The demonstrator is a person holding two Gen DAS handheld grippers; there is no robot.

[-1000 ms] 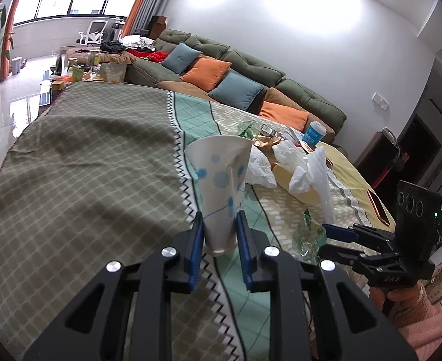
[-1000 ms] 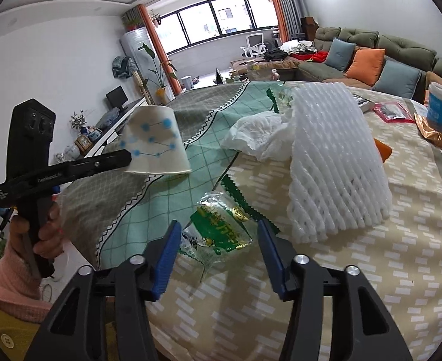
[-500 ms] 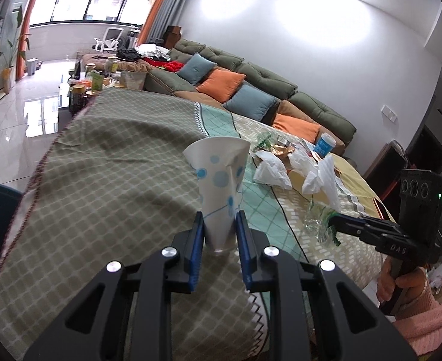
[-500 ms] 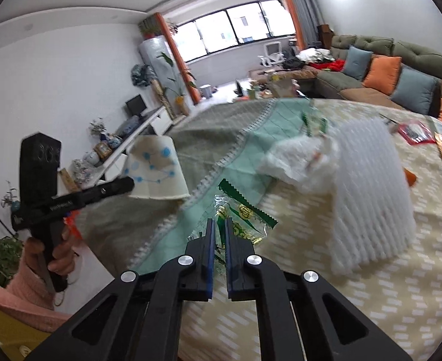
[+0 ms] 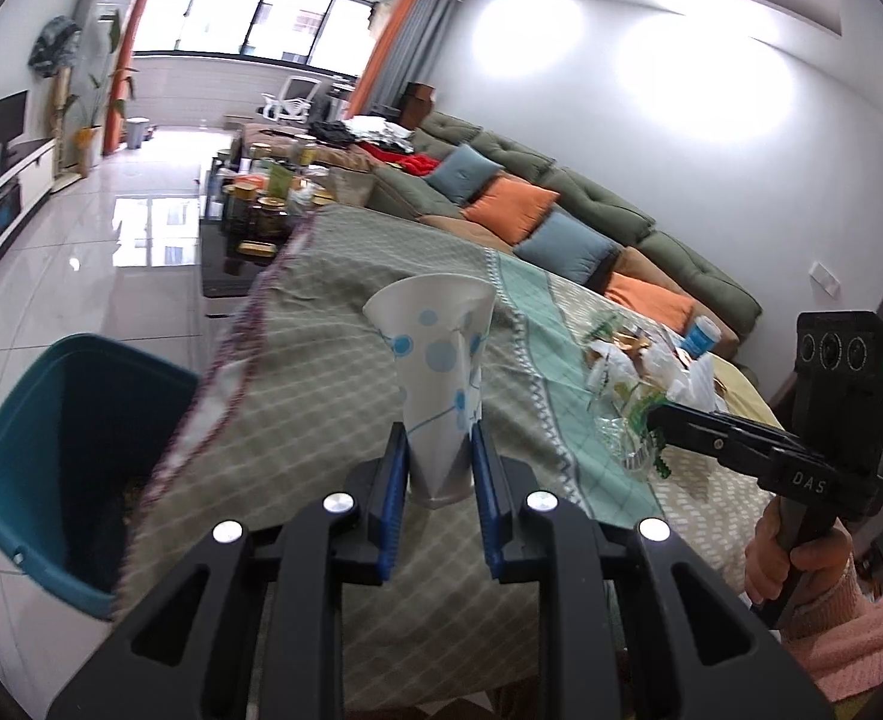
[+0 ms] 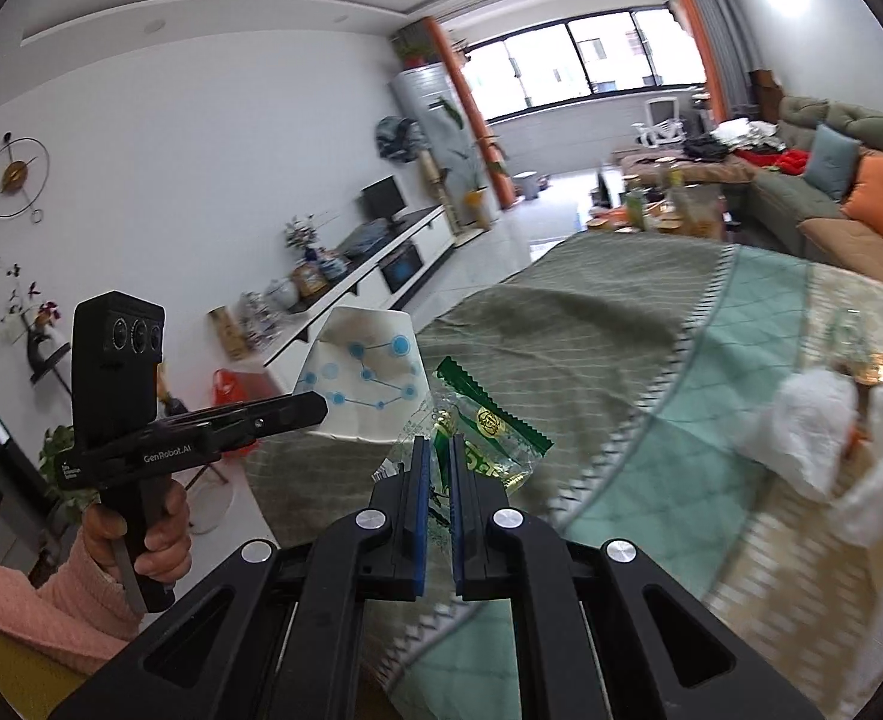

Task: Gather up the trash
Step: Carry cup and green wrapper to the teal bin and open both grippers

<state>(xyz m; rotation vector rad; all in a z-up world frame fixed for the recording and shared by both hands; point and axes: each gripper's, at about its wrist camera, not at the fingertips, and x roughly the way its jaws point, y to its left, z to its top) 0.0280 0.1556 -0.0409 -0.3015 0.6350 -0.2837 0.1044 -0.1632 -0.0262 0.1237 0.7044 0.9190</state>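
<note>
The surface (image 5: 333,396) wears a cloth of olive, mint and cream checks. White plastic bags (image 6: 801,426) and wrappers (image 5: 627,342) lie heaped at its far end, near a blue cup (image 5: 700,337).

We've got the bin (image 5: 33,468) on the floor just left of the table (image 5: 297,396), tucked against its cloth edge. Leftover litter (image 5: 651,360) sits toward the table's far right. The sofa (image 5: 591,222) runs behind it, with a low table (image 5: 255,210) of jars beyond the far end.
</note>
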